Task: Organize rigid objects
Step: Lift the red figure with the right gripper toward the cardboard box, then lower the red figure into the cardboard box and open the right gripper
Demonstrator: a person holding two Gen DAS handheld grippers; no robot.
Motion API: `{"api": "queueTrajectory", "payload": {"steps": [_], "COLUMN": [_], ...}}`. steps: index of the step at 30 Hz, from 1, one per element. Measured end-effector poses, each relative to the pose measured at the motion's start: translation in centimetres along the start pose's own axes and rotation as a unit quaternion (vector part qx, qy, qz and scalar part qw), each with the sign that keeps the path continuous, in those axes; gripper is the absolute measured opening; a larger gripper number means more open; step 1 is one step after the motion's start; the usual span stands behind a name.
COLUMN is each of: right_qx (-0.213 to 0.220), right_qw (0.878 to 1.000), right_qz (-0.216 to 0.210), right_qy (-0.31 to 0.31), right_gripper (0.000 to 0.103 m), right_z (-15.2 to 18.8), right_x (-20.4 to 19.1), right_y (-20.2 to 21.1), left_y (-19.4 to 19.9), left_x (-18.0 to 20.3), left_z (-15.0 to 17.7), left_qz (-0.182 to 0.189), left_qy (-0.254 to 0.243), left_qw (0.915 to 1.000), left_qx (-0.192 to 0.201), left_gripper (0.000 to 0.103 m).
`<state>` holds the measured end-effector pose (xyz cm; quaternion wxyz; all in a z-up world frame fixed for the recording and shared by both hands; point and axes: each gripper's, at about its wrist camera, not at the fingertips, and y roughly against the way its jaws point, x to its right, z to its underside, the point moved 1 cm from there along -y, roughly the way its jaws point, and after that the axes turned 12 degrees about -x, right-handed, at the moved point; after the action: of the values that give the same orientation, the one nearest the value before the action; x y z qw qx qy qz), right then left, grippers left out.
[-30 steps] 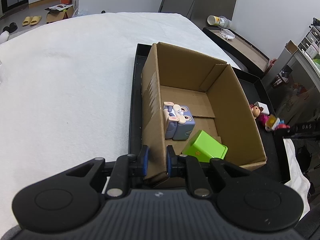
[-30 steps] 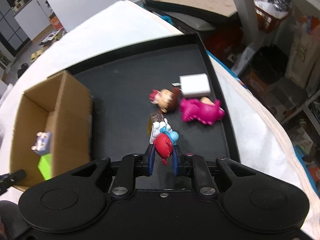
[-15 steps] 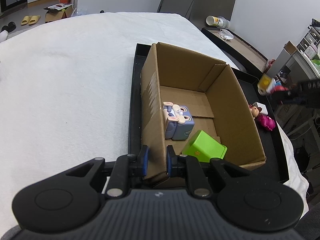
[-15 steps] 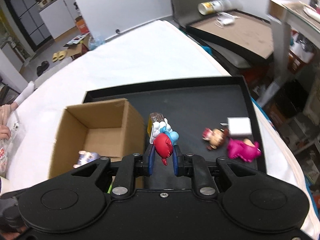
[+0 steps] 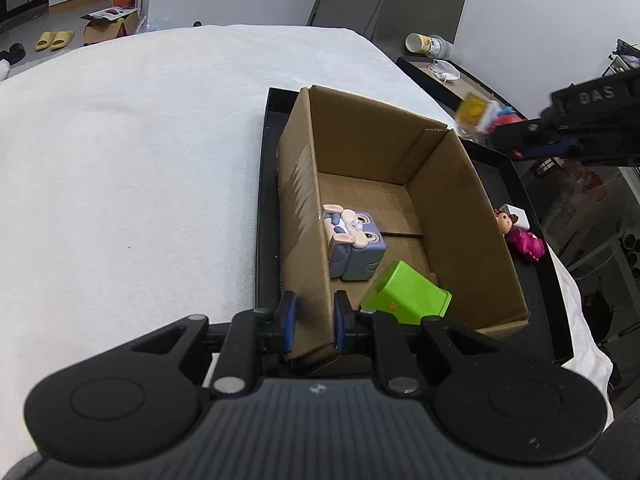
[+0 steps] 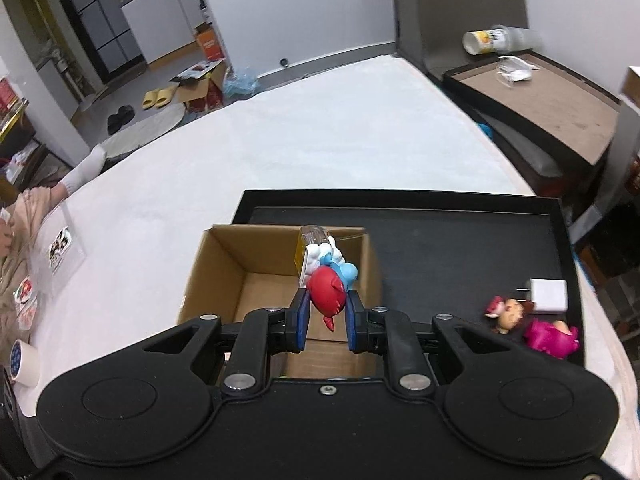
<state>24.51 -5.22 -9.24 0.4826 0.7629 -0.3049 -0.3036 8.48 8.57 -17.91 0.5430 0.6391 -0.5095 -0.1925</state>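
An open cardboard box [image 5: 460,184] stands on a black tray [image 5: 264,208]. My left gripper [image 5: 311,322] is shut on the box's near left wall. Inside lie a purple bunny block [image 5: 356,242] and a green block [image 5: 404,294]. My right gripper [image 6: 327,322] is shut on a red, blue and white toy figure [image 6: 326,282] and holds it above the box [image 6: 224,276]; the gripper and toy [image 5: 486,114] show blurred in the left wrist view above the box's far right corner. A pink doll [image 6: 550,336], a small doll head [image 6: 508,312] and a white charger [image 6: 548,294] lie on the tray.
The tray [image 6: 460,232] rests on a white cloth-covered table [image 5: 140,160]. A second tray with a paper cup [image 6: 488,40] stands at the back right. Tape rolls [image 6: 22,364] and a person's hand sit at the table's left edge.
My right gripper has lifted the toy figure off the tray and carried it left, over the box. My left gripper has kept its hold on the box wall.
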Motion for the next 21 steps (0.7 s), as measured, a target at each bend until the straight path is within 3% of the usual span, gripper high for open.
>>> {"api": "queueTrajectory", "payload": {"steps": [18,21], "right_qx": [-0.043,-0.051], "right_qw": [0.998,0.997], "right_qz": [-0.026,-0.041], "right_qy": [0.034,0.035], "right_gripper": [0.019,0.022], "right_z": [0.3,0.4], "right_x": [-5.8,-6.1], "right_y": [-3.8,-4.1], "left_y": [0.0,0.0], "left_x": [-0.4,-0.4], "left_z": [0.0,0.0], "left_qz": [0.009,0.010], "left_qy": [0.000,0.000], "left_qw": [1.0000,0.9999], "left_qx": [0.001,0.002], "left_gripper": [0.017,0.017]}}
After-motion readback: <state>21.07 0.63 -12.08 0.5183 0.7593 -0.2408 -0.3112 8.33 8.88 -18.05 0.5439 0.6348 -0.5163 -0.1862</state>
